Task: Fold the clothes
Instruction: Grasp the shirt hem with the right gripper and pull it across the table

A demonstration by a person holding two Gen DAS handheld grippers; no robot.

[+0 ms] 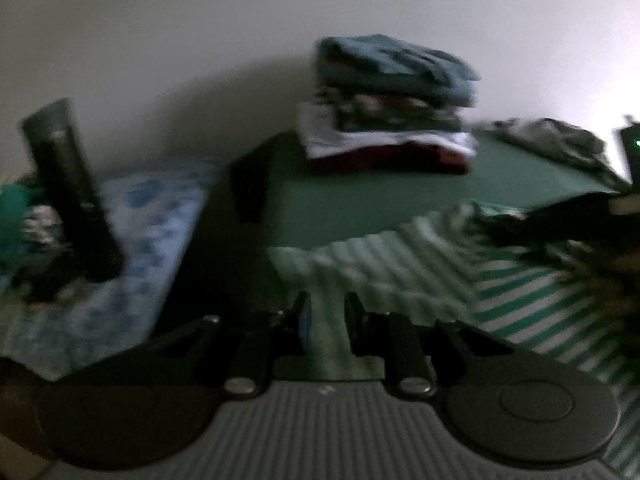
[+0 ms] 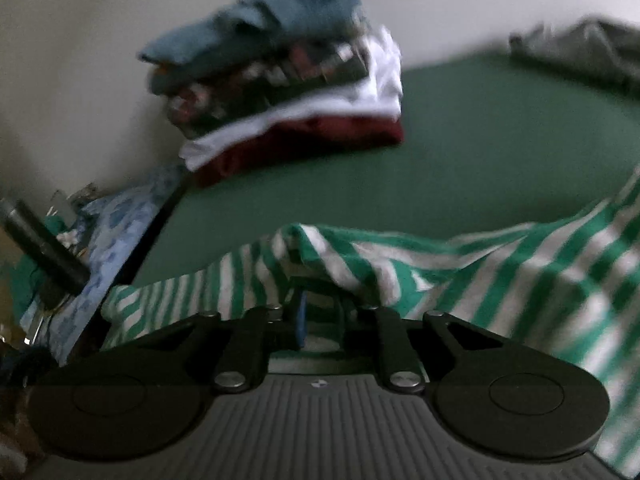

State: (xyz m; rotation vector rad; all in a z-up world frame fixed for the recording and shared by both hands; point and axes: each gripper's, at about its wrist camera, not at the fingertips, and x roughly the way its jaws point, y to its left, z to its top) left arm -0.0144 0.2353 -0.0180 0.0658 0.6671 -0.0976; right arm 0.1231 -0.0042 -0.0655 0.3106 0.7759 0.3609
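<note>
Green-white striped shirt point(image 2: 500, 276) lies rumpled on the green table point(image 2: 460, 152), 6 o'clock from the folded stack point(image 2: 288, 76). Left gripper point(image 1: 325, 322) and right gripper point(image 2: 322, 312) are both narrowly parted with striped cloth between the jaws; actual pinch unclear. Looks soft, light, floppy: best held at hem or shoulder edges.

Right hand-held gripper point(image 2: 320, 312) fingertips buried under striped shirt point(image 2: 520, 276), folded pile point(image 1: 390, 104) smeared by blur, grey garment point(image 2: 588, 52) cut off at edge

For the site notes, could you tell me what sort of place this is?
Probably a bedroom at home: folded clothes stacked on a green table against a bare wall, beside floral bedding.
</note>
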